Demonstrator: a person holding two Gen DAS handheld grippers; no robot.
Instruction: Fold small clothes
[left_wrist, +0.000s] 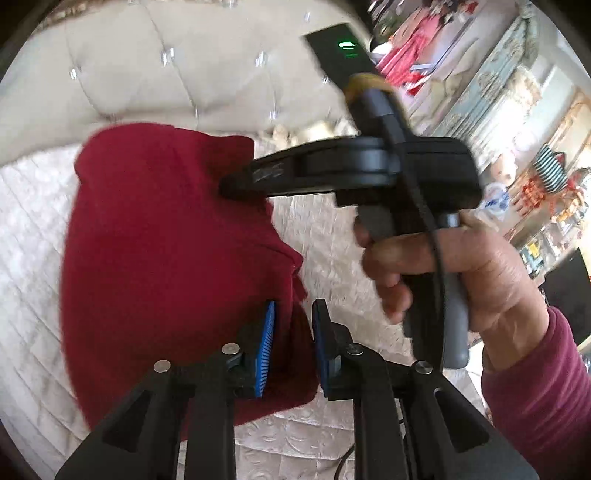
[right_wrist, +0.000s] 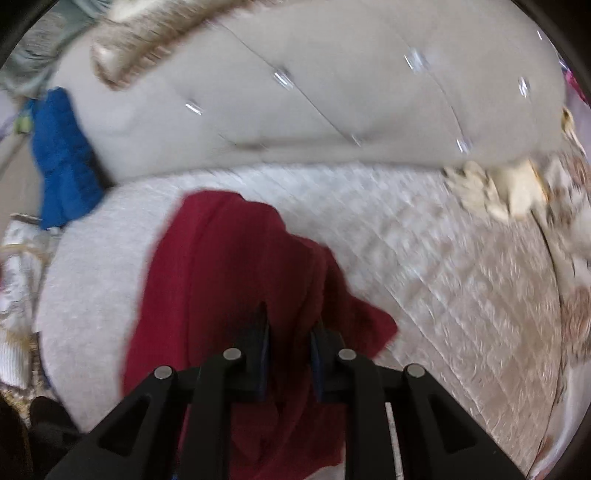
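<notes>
Quilted bed (right_wrist: 424, 258), blurred red garment (right_wrist: 229, 280) hiding both grippers' jaws

The dark red garment (left_wrist: 166, 240) hangs bunched and creased above the pale quilted bedspread (right_wrist: 424, 251).

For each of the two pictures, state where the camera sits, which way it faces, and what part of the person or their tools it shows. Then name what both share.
Left wrist: on the left gripper, facing down at the red garment; shows the right gripper and right hand.
Right wrist: on the right gripper, facing down at the red garment; only its own fingers show.
Shared: garment, quilted bed cover, tufted headboard.
</notes>
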